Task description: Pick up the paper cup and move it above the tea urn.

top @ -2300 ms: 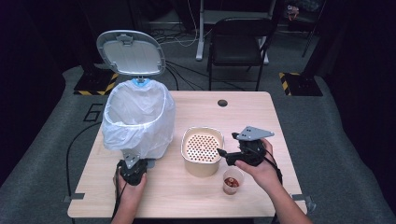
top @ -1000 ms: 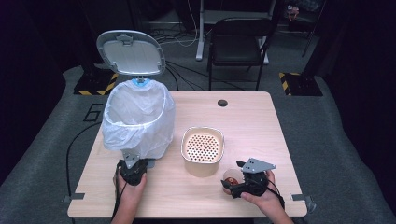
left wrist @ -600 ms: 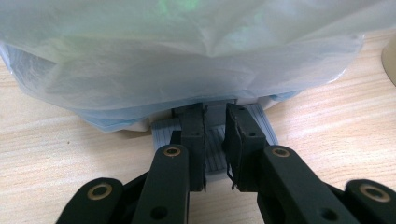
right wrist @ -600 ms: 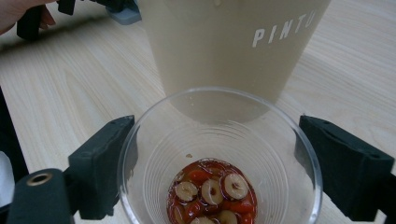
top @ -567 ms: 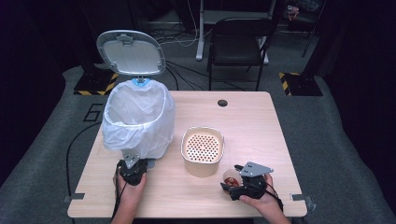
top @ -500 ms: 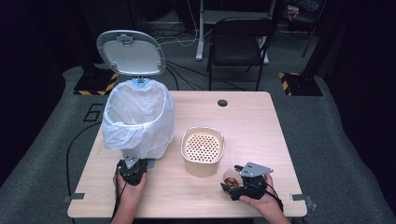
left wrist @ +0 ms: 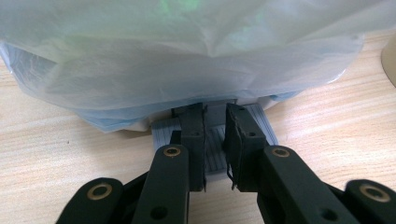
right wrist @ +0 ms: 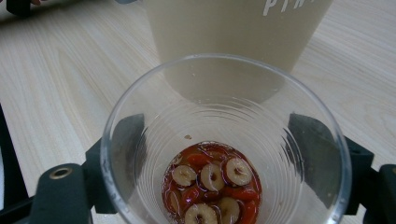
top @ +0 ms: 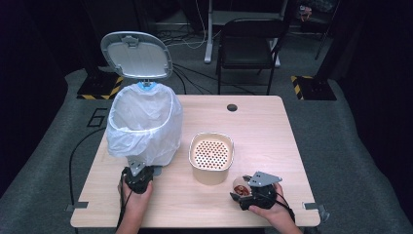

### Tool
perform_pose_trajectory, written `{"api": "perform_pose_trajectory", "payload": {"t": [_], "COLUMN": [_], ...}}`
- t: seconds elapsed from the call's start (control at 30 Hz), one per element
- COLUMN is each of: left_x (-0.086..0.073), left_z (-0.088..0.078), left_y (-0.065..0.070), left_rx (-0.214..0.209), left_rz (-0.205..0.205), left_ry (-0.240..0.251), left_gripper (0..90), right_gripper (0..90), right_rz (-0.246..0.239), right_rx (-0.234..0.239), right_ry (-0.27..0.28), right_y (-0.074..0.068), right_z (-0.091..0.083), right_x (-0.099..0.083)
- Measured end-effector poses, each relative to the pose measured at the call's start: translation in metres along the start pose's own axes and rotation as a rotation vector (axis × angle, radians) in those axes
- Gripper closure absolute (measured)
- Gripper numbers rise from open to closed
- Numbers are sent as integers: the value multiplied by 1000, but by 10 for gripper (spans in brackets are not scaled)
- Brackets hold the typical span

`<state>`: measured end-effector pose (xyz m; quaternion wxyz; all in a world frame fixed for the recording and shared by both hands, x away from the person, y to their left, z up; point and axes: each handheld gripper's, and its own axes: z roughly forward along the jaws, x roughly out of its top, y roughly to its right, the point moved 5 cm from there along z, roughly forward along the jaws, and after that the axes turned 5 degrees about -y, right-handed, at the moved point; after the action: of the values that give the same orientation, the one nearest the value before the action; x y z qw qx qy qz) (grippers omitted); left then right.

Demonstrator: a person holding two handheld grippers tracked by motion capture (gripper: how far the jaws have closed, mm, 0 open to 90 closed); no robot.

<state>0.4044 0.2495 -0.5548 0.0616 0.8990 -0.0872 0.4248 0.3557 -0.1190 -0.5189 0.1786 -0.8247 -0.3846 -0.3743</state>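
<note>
A clear plastic cup (right wrist: 224, 116) with red fruit slices and pale rings (right wrist: 212, 186) in its bottom stands near the table's front edge. My right gripper (top: 242, 191) reaches around the cup (top: 240, 184); its jaws have just been closing, and both pads now lie against the cup's sides. My left gripper (top: 138, 171) is shut on the grey ribbed pedal (left wrist: 212, 142) at the foot of the white-bagged bin (top: 143, 124). The bin's lid (top: 136, 54) stands up open.
A beige pot with a perforated insert (top: 211, 155) stands just behind the cup, its wall (right wrist: 233, 28) close in front of my right gripper. The wooden table (top: 258, 122) has a cable hole (top: 232, 107) at the back. A chair (top: 248, 41) stands beyond it.
My right gripper came down from beside the beige pot to the cup at the front edge, and its jaws drew in around it. The left gripper and the open bin lid stayed as they were.
</note>
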Motion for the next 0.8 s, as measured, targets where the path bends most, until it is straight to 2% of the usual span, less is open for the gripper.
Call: {"api": "perform_pose_trajectory", "payload": {"t": [0.13,0.33,0.43,0.8], "left_x": [0,0,0,0], "left_z": [0,0,0,0], "left_y": [0,0,0,0], "left_rx": [0,1,1,1], "left_rz": [1,2,1,2], "left_ry": [0,0,0,0], "left_gripper": [783,783,783,783], "right_gripper": [224,260,265,297], "right_rz": [-12,-30,-20,-35], "right_rx": [-2,4,4,10], "right_ry": [-10,6,11,18], "right_y": [0,-1,-1,-1], "right_z": [1,-1,-1,-4], "right_x": [-1,2,2,4]}}
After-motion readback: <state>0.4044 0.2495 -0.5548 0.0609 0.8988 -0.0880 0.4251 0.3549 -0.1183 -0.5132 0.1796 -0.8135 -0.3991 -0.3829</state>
